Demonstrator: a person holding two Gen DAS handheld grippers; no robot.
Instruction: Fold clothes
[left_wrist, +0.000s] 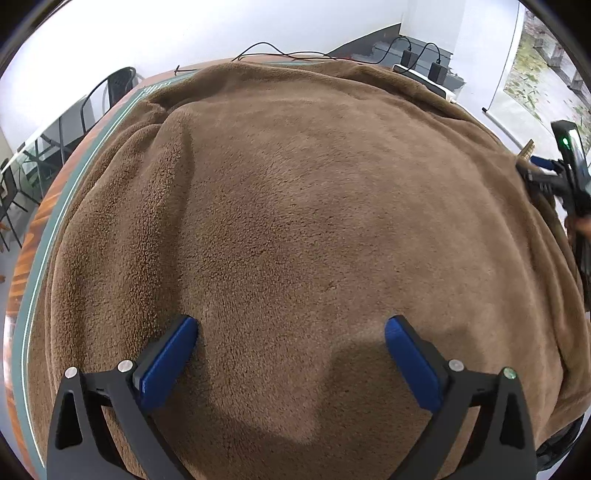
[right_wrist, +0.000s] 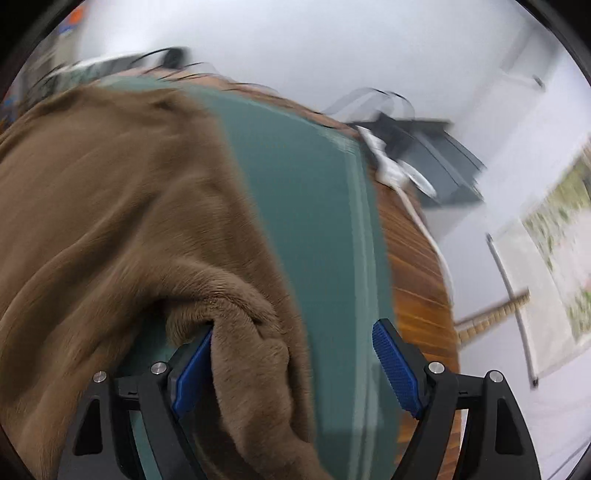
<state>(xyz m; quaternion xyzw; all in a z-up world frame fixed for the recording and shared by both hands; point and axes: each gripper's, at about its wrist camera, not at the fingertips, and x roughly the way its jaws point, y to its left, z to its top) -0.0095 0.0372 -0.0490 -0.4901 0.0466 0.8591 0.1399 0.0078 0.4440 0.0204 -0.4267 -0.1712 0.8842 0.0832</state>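
A brown fleece garment (left_wrist: 314, 206) lies spread over most of the table and fills the left wrist view. My left gripper (left_wrist: 291, 332) hovers over its near part, jaws wide open, holding nothing. In the right wrist view, which is blurred, the same garment (right_wrist: 110, 206) covers the left side. A raised fold of its edge (right_wrist: 251, 332) lies against the left blue pad (right_wrist: 192, 373) of my right gripper (right_wrist: 295, 339). Its jaws stand wide open, with the right pad clear of the cloth. The right gripper also shows in the left wrist view (left_wrist: 543, 170) at the garment's right edge.
A green mat (right_wrist: 314, 221) covers the wooden table (right_wrist: 417, 280) under the garment. Black cables and chargers (left_wrist: 424, 62) and a white power strip (right_wrist: 391, 166) sit at the table's far edge. Black chairs (left_wrist: 110, 92) stand to the left. A scroll (right_wrist: 554, 258) hangs on the right wall.
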